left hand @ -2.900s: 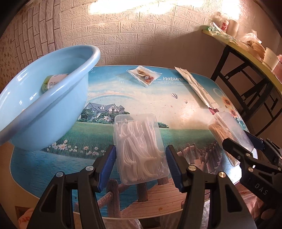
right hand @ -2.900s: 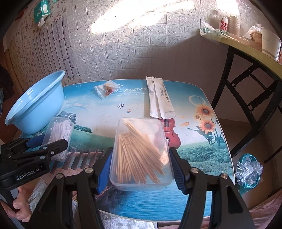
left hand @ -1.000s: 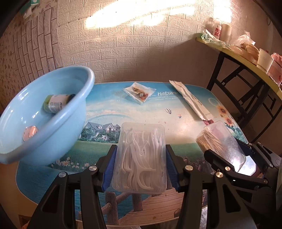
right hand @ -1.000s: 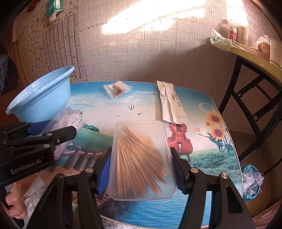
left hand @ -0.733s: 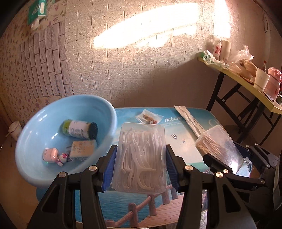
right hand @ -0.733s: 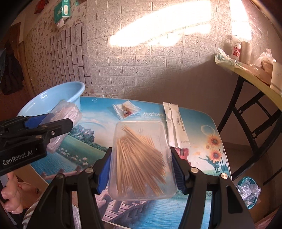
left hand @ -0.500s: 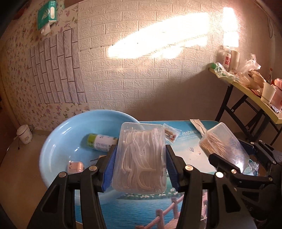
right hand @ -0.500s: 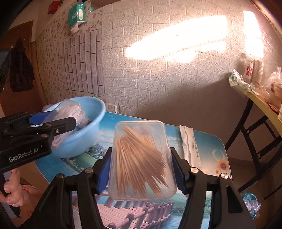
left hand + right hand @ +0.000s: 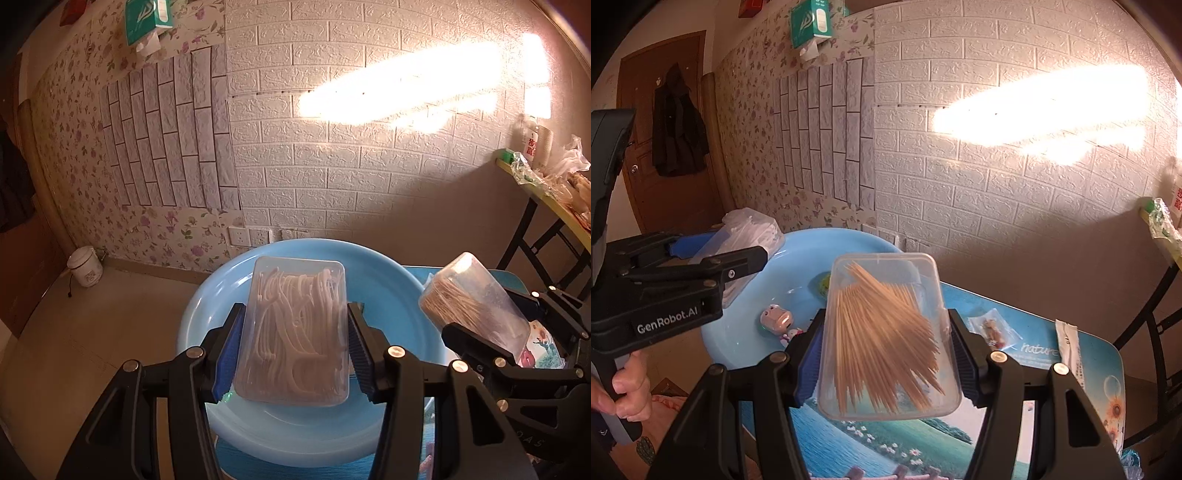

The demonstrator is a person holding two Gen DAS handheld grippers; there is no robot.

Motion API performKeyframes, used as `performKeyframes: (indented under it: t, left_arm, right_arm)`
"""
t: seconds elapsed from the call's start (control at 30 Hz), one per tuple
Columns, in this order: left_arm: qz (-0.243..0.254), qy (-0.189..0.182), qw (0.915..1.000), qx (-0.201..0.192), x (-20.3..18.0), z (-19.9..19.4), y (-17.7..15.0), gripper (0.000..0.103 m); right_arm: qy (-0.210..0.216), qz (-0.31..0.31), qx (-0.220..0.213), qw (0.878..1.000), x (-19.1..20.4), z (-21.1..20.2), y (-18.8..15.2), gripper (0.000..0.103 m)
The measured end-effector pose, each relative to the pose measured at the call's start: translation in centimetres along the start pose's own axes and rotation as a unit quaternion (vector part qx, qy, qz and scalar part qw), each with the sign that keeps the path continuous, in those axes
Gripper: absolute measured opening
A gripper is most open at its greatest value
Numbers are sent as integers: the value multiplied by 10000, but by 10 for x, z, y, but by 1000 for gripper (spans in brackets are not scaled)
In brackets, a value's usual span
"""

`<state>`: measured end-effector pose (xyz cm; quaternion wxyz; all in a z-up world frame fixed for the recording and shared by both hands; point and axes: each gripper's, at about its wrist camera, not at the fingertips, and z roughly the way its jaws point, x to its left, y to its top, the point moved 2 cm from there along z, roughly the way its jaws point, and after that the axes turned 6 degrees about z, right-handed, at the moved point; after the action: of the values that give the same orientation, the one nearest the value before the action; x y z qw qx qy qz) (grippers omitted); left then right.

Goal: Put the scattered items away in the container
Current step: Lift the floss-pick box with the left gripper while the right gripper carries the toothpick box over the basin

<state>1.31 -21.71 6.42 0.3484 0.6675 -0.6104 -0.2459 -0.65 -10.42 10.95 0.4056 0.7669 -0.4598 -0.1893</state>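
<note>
I look along my left gripper (image 9: 293, 345) and see it clamped tight on a clear box of white floss picks (image 9: 295, 332). The blue pads (image 9: 229, 352) press on both long sides of the box. The box hangs in the air right over the blue bowl (image 9: 388, 295), tipped a little toward it.

My right gripper (image 9: 886, 356) is clamped on a clear box of wooden toothpicks (image 9: 888, 339). Its pads press the box from both sides too. This box hangs over the near edge of the blue bowl (image 9: 849, 240), on the side where the table (image 9: 1100, 354) shows. In the left view, the toothpick box (image 9: 472, 302) is just beside the bowl's right rim.

Inside the bowl I can see a small pink toy (image 9: 775, 319) and a bit of something green (image 9: 822, 282) behind the toothpick box. I cannot tell what the green thing is.

On the table, past the bowl, lie a small clear snack bag (image 9: 993, 328) and a long white packet (image 9: 1069, 347). They are well apart from the bowl.

In the right view, a hand (image 9: 628, 387) holds the left gripper's handle, down below the bowl. The floss box (image 9: 750, 229) sits over the bowl's far left rim there.
</note>
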Motion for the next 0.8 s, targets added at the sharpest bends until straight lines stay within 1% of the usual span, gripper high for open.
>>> performKeyframes:
  t: [0.23, 0.4, 0.53, 0.8]
  left_arm:
    - [46, 1, 9998, 198, 14, 28, -7, 50]
    - [55, -4, 9993, 356, 18, 48, -13, 50]
    - [81, -61, 9986, 520, 19, 62, -18, 51]
    - [28, -37, 9978, 656, 25, 79, -22, 51]
  right_arm:
    - [39, -59, 302, 9995, 23, 39, 0, 62]
    - [26, -76, 438, 9990, 25, 58, -3, 62]
    - [11, -117, 433, 9990, 26, 65, -1, 62]
    - [12, -230, 506, 9985, 32, 85, 4, 62]
